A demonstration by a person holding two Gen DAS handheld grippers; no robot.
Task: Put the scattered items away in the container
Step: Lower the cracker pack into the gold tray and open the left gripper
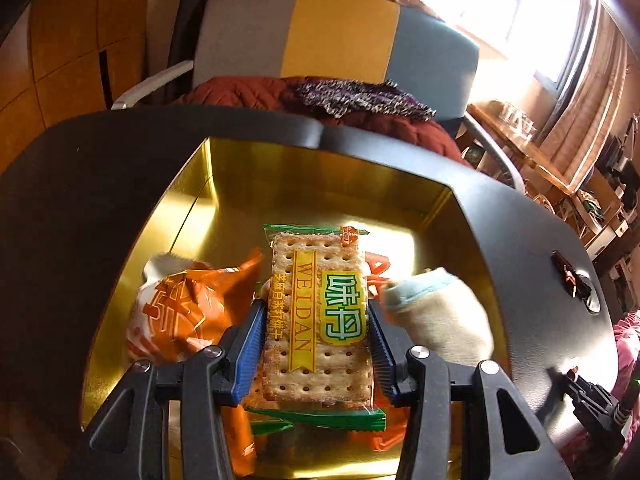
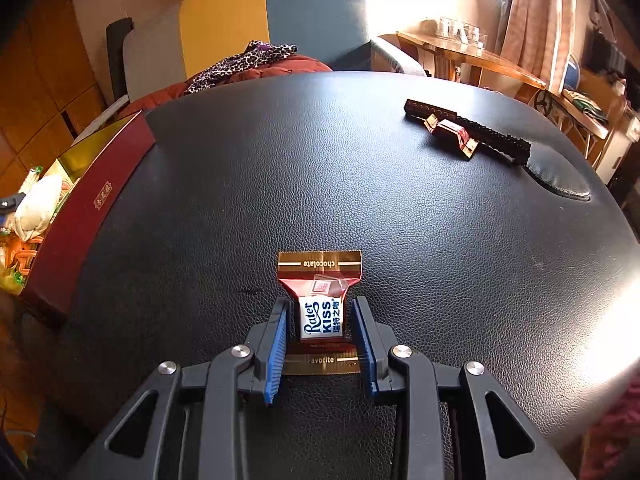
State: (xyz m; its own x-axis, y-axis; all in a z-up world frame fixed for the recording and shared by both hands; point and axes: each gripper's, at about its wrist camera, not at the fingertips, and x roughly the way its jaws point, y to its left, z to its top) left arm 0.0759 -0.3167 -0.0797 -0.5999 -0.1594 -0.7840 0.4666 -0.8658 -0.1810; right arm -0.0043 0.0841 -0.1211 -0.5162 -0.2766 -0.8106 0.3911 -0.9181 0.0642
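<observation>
Counter (image 2: 360,184): one black, leather-textured surface that carries everything. It is mostly bare, which suggests the tidying is well along.

Container (image 1: 328,184): one open box, gold inside and dark red outside, at the counter's left edge as the right wrist view shows it (image 2: 92,200). Open top up, so items can be dropped straight in.

Left gripper (image 1: 316,344): one, tilted down over the container. Its blue fingers (image 1: 250,344) are closed on the long sides of the cracker packet, carrying it clear of the pile, probably to let go above the box.

Right gripper (image 2: 320,340): one, low over the counter, well apart from the container. A blue finger (image 2: 276,344) stands on each side of the chocolate with a thin gap visible, so it looks ready to pinch, not yet clamped.

Cracker packet (image 1: 318,312): one, clear wrap with green ends, held lengthwise over the box.

Items already inside: at least three, namely an orange snack bag (image 1: 188,312), a pale rolled cloth, perhaps a sock (image 1: 436,316), and something orange beneath (image 1: 378,270). More may be hidden under them.

Black comb-like bar (image 2: 468,132): one, far right of the counter, not yet collected.

Wrapped chocolates: two. One lies flat between the right fingers (image 2: 320,312); another (image 2: 450,132) rests touching the black bar.
</observation>
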